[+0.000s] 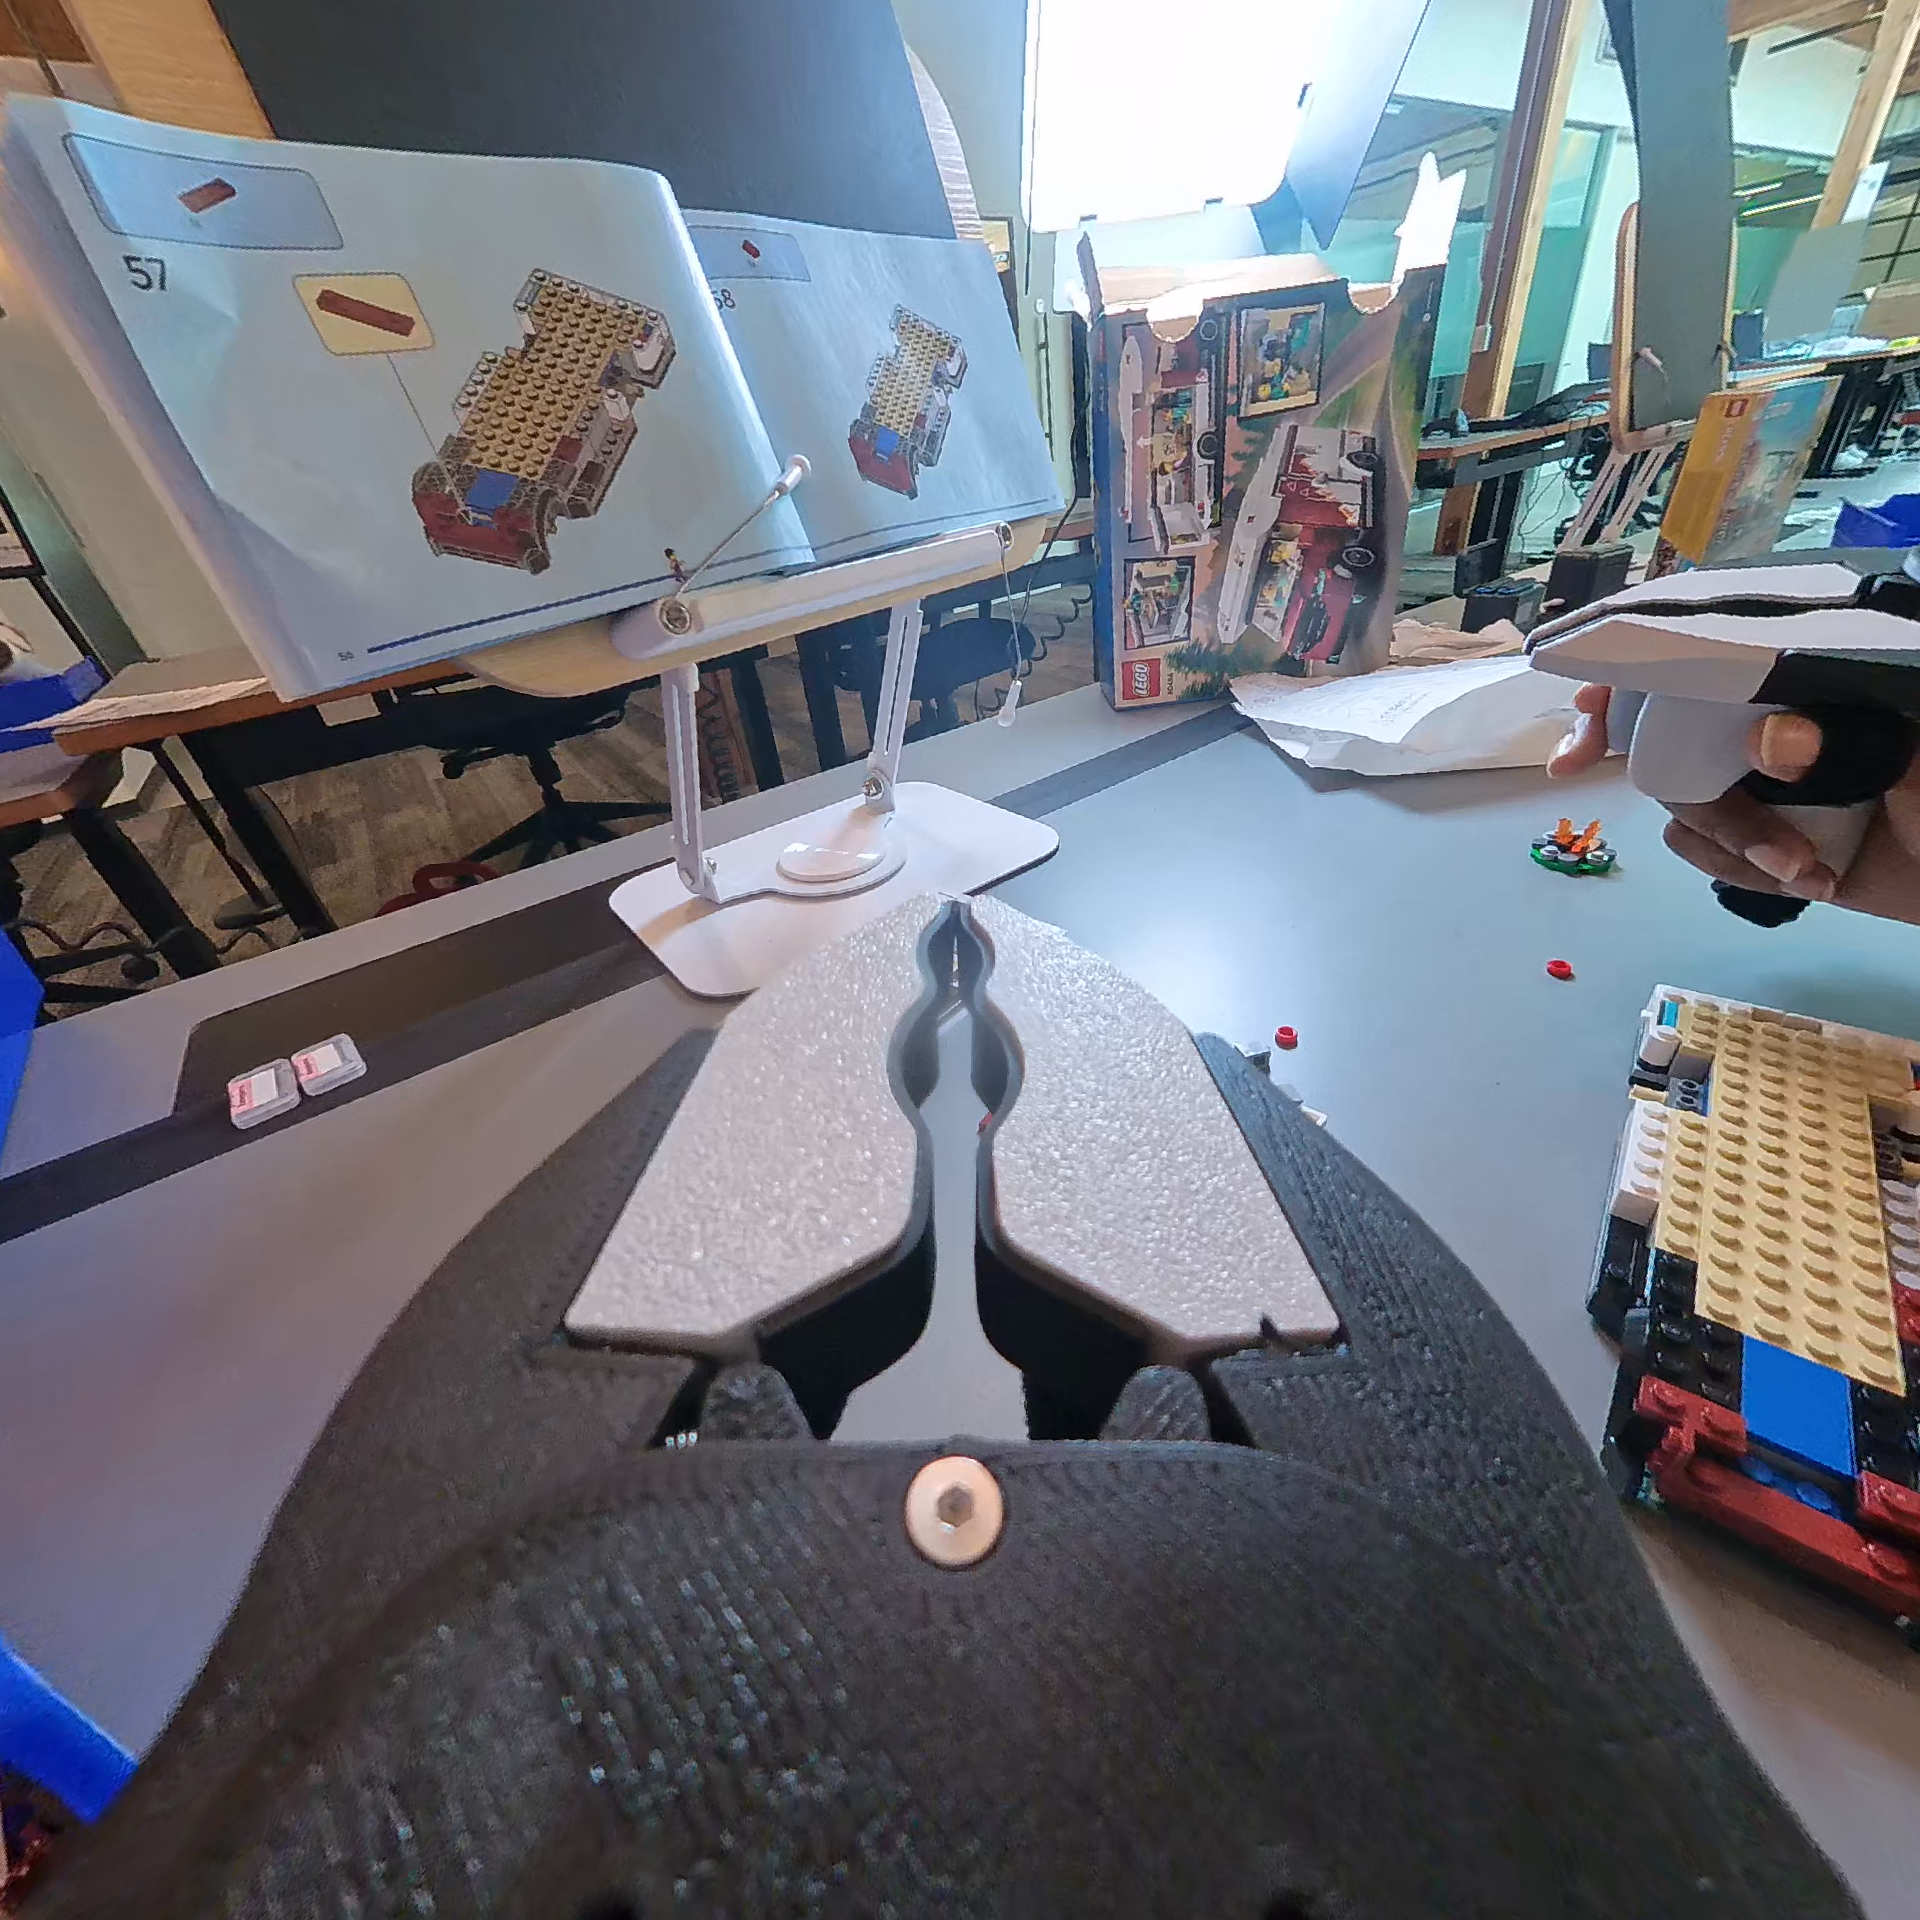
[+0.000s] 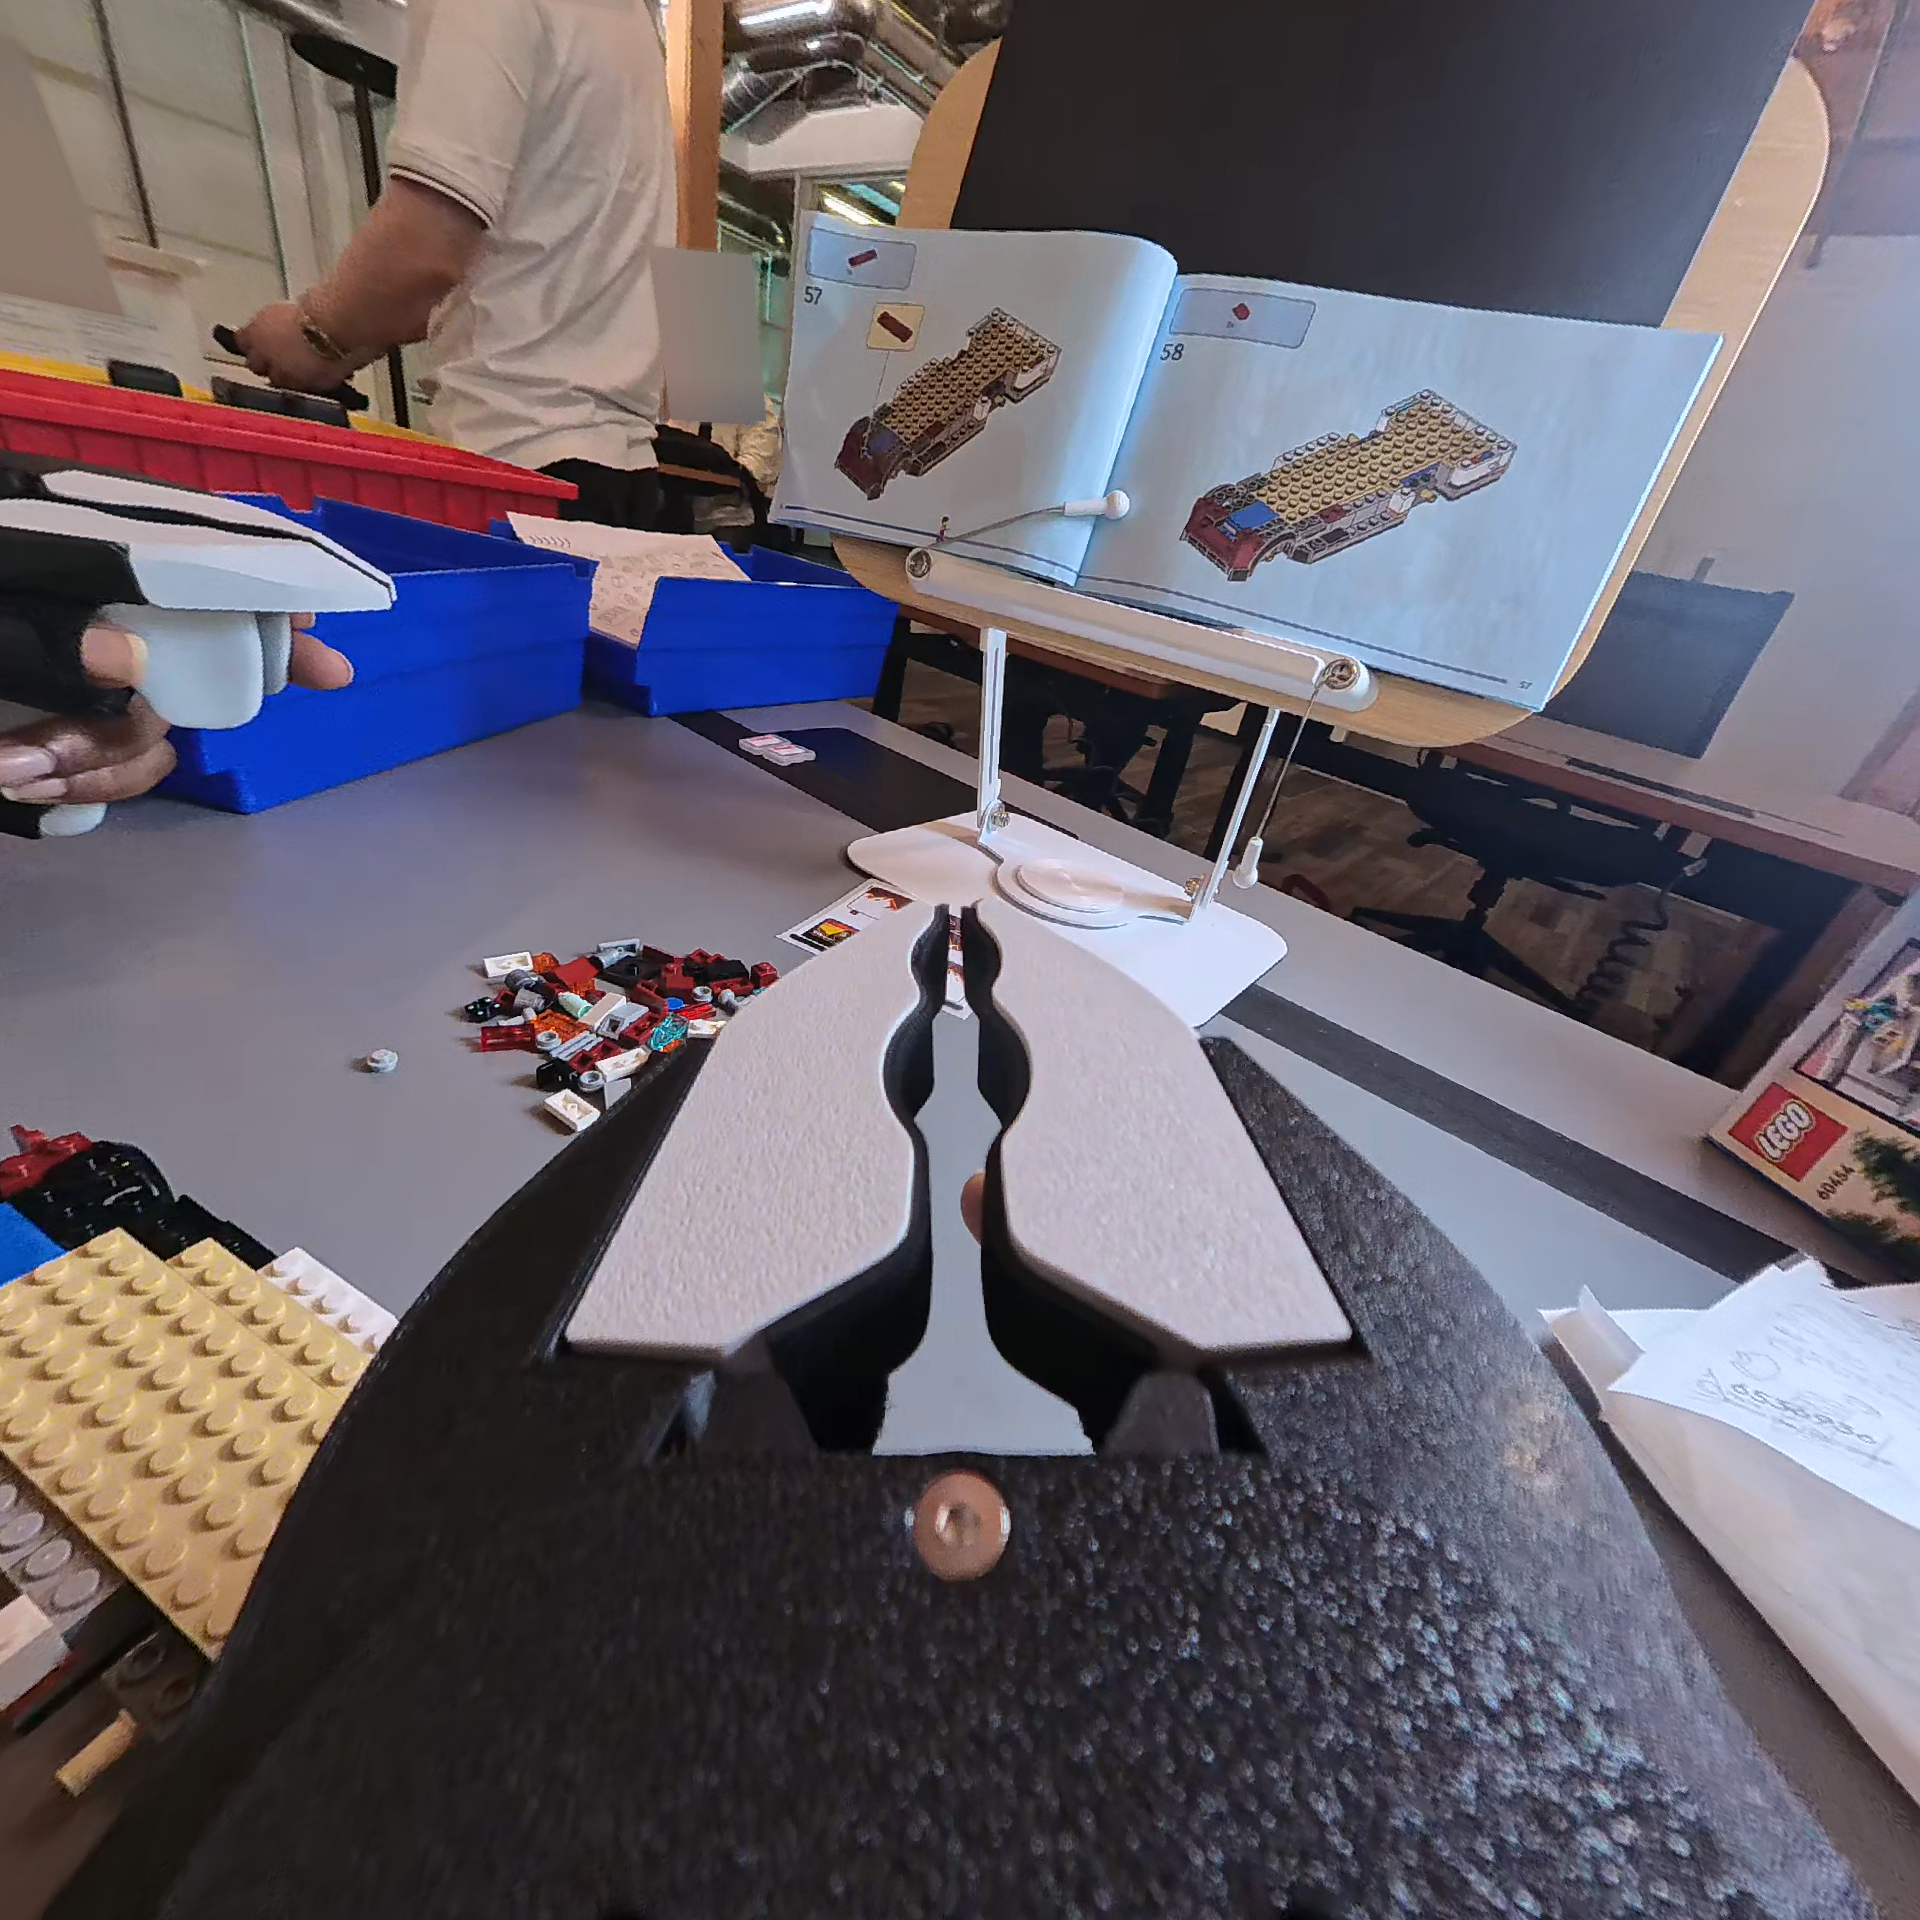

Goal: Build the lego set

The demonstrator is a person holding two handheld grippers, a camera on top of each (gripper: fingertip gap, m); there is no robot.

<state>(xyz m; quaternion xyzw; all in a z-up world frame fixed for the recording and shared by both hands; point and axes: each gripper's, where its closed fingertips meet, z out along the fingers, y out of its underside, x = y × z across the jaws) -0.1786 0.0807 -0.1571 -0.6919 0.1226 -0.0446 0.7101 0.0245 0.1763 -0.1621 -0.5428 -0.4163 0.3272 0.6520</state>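
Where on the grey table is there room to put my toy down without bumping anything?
The widest bare patch of grey table lies between the blue plastic bins, the pile of small loose bricks and the white book stand's base. It is crowded by the tan-topped brick model, and near the white papers.

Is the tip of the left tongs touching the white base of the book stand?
Cannot tell. In the left wrist view the left tongs overlap the stand base, hiding any gap. In the right wrist view the tongs are raised over the table, near the blue bins.
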